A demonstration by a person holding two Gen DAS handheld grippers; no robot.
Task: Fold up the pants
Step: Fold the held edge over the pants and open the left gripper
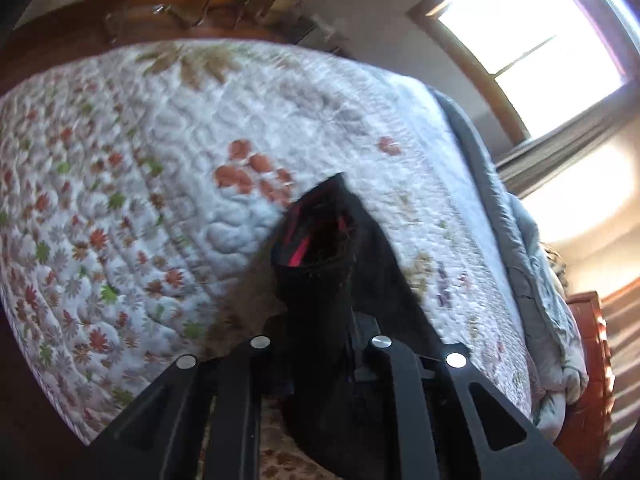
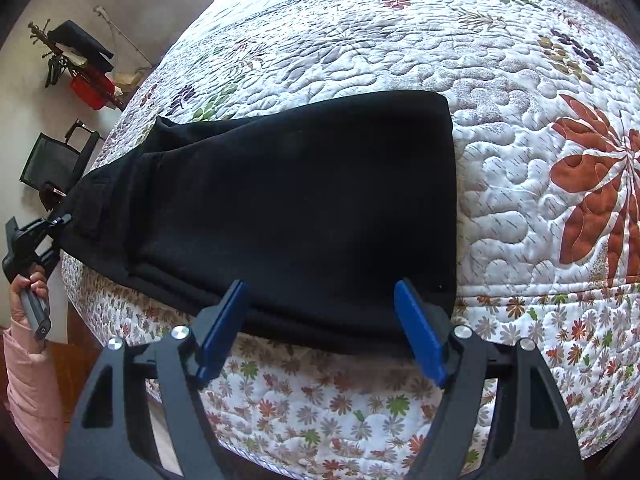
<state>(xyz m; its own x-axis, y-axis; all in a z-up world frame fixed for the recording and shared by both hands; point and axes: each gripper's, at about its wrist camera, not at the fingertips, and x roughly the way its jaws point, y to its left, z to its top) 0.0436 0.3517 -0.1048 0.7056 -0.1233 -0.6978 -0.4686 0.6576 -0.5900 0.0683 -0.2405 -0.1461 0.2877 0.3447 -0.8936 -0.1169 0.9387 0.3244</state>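
Black pants (image 2: 300,184) lie folded lengthwise on a floral quilted bed (image 2: 520,160), along its near edge. My right gripper (image 2: 320,286) hovers open at that near edge, its blue pads (image 2: 416,328) apart on either side of a stretch of cloth without pressing it. At the far left my left gripper (image 2: 60,222) pinches the pants' end, with a hand (image 2: 28,284) in a pink sleeve on its handle. In the left wrist view the left gripper (image 1: 316,320) is shut on the bunched black fabric (image 1: 320,240), which rises off the quilt (image 1: 160,160) and shows a red inner lining; cloth hides the fingertips.
A bright window (image 1: 532,52) is beyond the bed's far side, where a grey blanket (image 1: 532,280) hangs over the edge. A wooden bed frame (image 1: 80,40) runs behind the quilt. A black chair (image 2: 52,160) and a cluttered stand with a red box (image 2: 88,88) are by the wall.
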